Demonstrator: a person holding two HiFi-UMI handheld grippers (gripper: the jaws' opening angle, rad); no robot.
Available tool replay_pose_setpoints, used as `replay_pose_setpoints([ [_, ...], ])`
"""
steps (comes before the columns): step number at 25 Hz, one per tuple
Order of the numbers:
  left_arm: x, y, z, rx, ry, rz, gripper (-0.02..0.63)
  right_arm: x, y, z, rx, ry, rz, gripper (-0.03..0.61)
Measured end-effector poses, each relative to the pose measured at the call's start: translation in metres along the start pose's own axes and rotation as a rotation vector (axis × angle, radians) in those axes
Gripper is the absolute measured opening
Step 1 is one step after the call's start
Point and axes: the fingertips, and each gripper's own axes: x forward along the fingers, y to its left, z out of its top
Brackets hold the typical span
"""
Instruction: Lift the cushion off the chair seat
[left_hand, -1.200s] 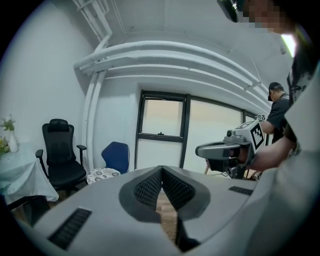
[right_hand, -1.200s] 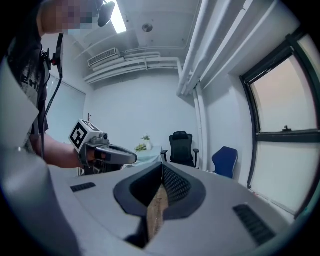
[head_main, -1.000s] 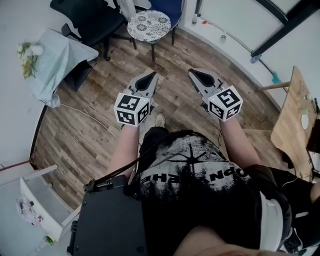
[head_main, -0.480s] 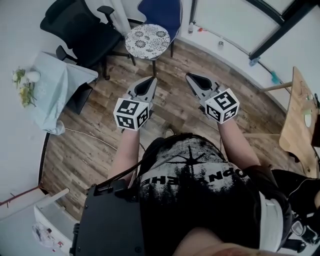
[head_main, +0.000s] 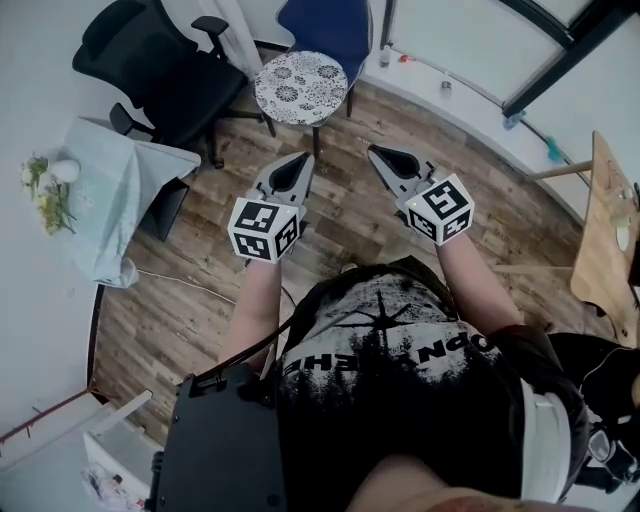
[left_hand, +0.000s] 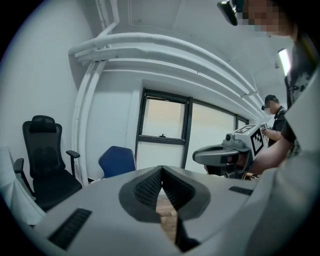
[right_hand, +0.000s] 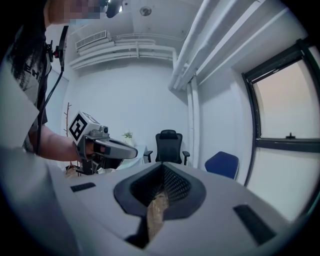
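Note:
The round cushion (head_main: 300, 88), white with a dark flower pattern, lies on the seat of the blue chair (head_main: 326, 24) at the top of the head view. Both grippers are held side by side above the wooden floor, short of the chair and pointing toward it. My left gripper (head_main: 301, 160) is shut with nothing between its jaws. My right gripper (head_main: 374, 153) is also shut and empty. In the left gripper view the blue chair (left_hand: 117, 160) shows beyond the closed jaws. The right gripper view shows the chair (right_hand: 222, 164) at the right; the cushion is hidden there.
A black office chair (head_main: 165, 70) stands left of the blue chair. A small table under a pale cloth (head_main: 115, 185) with a plant (head_main: 45, 190) is at the left wall. A wooden table (head_main: 605, 240) sits at the right edge. White wall and window run behind the chairs.
The person has walked forward over the floor. Both grippers travelled with them, still shut, and the cushion and chairs now sit a little closer to the gripper tips.

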Motion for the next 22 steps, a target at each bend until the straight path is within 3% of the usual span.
replay_pose_setpoints([
  [10,-0.004,0.027,-0.013,-0.042,0.006,0.035,0.012,0.033,0.004,-0.005,-0.024,0.032,0.034,0.018],
  [22,0.046,0.079,0.001,-0.054,0.019,0.1,0.012,0.095,-0.046,0.003,-0.047,0.013,0.109,0.018],
])
